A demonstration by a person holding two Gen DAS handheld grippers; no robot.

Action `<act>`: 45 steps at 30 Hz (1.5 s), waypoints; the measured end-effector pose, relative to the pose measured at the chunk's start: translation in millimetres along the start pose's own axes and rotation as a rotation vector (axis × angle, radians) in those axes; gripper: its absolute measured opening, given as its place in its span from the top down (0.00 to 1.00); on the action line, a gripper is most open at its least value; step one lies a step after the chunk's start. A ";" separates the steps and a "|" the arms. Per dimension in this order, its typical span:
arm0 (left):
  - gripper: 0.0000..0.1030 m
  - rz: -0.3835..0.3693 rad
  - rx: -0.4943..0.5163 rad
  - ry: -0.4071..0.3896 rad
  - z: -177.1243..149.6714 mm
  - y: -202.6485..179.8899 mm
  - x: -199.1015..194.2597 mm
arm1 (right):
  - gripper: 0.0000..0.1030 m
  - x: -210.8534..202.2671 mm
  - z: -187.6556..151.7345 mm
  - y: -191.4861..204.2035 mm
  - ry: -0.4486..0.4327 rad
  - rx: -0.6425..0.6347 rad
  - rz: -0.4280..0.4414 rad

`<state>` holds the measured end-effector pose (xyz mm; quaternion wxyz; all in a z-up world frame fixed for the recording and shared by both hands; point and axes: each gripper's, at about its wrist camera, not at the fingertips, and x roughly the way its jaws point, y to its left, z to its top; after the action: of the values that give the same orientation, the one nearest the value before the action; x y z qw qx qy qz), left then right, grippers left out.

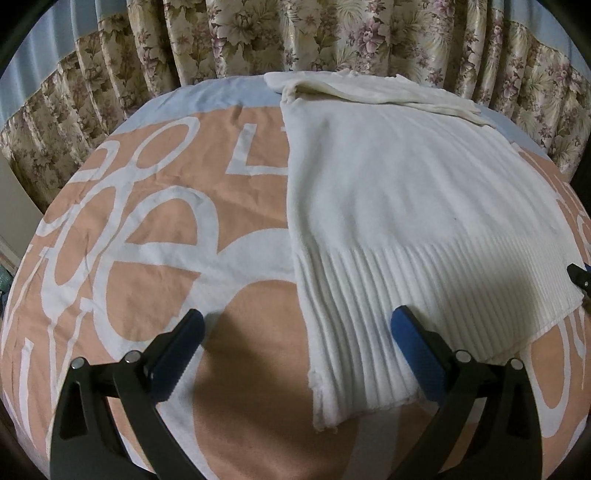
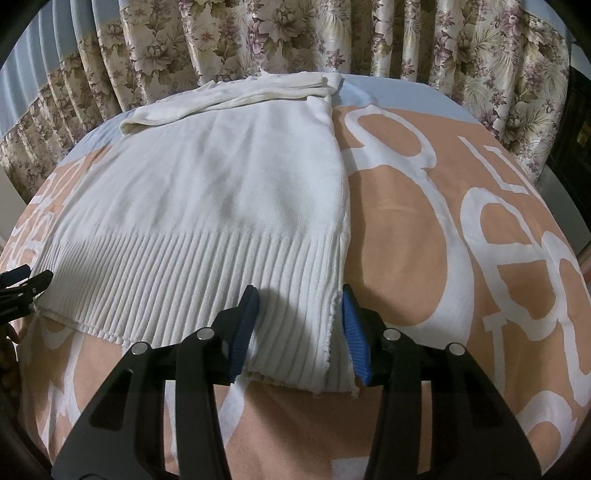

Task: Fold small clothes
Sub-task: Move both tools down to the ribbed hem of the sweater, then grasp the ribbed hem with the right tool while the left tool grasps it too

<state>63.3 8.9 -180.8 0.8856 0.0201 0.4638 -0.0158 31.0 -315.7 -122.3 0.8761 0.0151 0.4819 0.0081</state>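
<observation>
A white knit sweater lies flat on the bed, ribbed hem nearest me, sleeves folded across its far end. My left gripper is open over the hem's near left corner; its right finger rests on the ribbing, its left finger over the bedspread. In the right wrist view the sweater fills the left middle. My right gripper is open and straddles the hem's near right corner, one finger on each side, not closed on it.
A peach bedspread with large white letters covers the bed. Floral curtains hang close behind the far edge. Each gripper's tip shows at the other view's side edge.
</observation>
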 end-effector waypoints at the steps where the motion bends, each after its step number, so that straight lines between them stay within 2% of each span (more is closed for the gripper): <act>1: 0.01 0.000 0.001 0.000 0.1 -0.4 0.2 | 0.55 0.0 0.0 0.1 0.000 0.000 0.000; 25: 0.01 -0.001 -0.001 -0.003 -0.3 0.4 -0.3 | 0.59 -1.6 -1.0 0.9 -0.008 0.003 0.001; 26: 0.01 -0.002 -0.002 -0.005 -0.3 0.6 -0.8 | 0.61 -1.6 -1.1 1.1 -0.012 0.000 0.000; 28: 0.02 0.000 0.003 -0.008 0.2 -0.5 -1.0 | 0.75 -1.9 -0.9 3.1 -0.013 -0.009 0.019; 29: 0.04 0.002 0.006 -0.012 0.2 -1.1 -1.4 | 0.88 -2.7 -0.6 5.4 -0.015 -0.015 0.031; 33: 0.18 -0.015 0.028 -0.022 -1.7 -8.4 -6.9 | 0.90 -2.4 2.7 7.6 -0.008 -0.003 0.042; 36: 0.37 -0.068 0.005 -0.017 -1.7 -9.3 -8.4 | 0.90 -1.9 4.0 5.7 -0.004 0.010 0.052; 37: 0.50 -0.092 0.004 -0.021 -1.3 -11.2 -10.1 | 0.90 -1.6 4.8 6.0 -0.004 0.009 0.049; 38: 0.67 -0.112 0.010 -0.027 -0.9 -13.3 -11.5 | 0.90 -2.2 3.5 7.0 -0.005 0.008 0.047; 40: 0.86 -0.155 0.006 -0.030 -0.6 -15.9 -12.8 | 0.90 -2.2 2.5 8.1 -0.007 0.009 0.042; 45: 0.90 -0.213 -0.061 -0.031 -0.4 -8.3 -14.4 | 0.90 -2.1 2.1 7.8 -0.007 0.009 0.044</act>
<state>54.4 0.7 -169.4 0.8862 -0.0564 0.4498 -0.0959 31.6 -308.0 -119.2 0.8773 0.0298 0.4783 0.0250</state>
